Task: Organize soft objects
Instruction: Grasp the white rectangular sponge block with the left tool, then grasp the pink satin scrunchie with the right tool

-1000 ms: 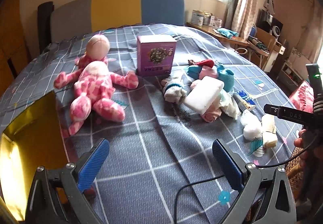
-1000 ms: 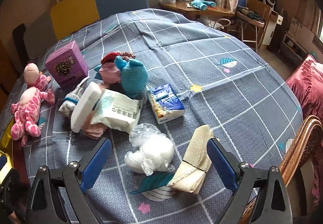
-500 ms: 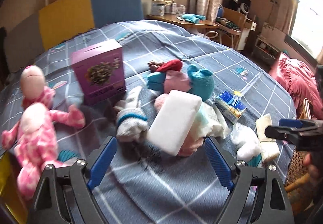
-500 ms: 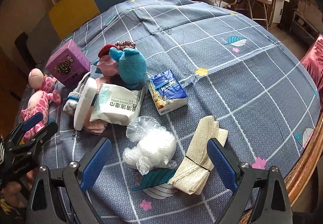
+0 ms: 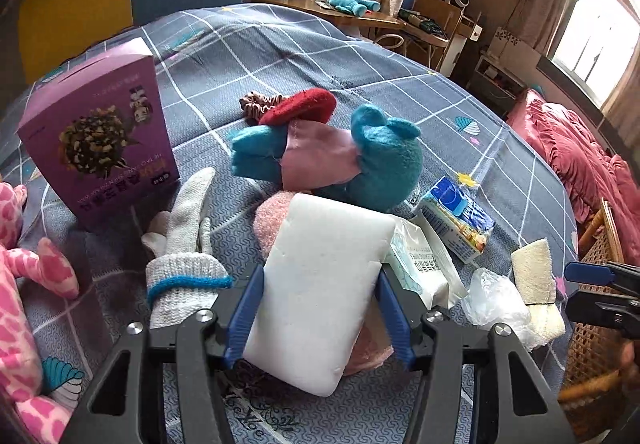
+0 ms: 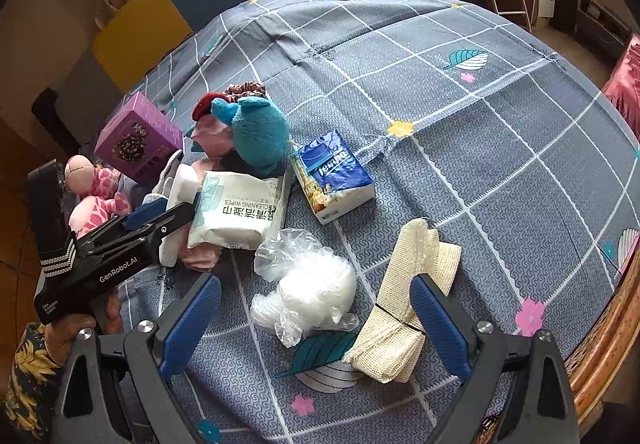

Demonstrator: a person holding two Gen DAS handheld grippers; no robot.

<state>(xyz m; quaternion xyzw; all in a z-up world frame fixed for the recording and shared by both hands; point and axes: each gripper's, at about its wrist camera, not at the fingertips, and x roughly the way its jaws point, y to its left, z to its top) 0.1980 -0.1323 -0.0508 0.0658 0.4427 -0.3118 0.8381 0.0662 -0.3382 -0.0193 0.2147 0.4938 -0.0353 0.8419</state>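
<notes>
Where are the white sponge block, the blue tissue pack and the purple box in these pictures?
white sponge block (image 5: 320,284), left wrist view, middle of its flat top face.
blue tissue pack (image 6: 340,168), right wrist view, its blue printed top.
purple box (image 5: 104,140), left wrist view, its printed front face.

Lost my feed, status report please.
Left gripper jaws closing around white sponge. Right gripper open, empty. Wipes pack alongside.

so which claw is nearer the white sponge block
Left. The left claw straddles the white sponge block, closing with the block between its fingers. The right claw stands open off to the side, over the clear plastic bag and cream mesh cloth.
</notes>
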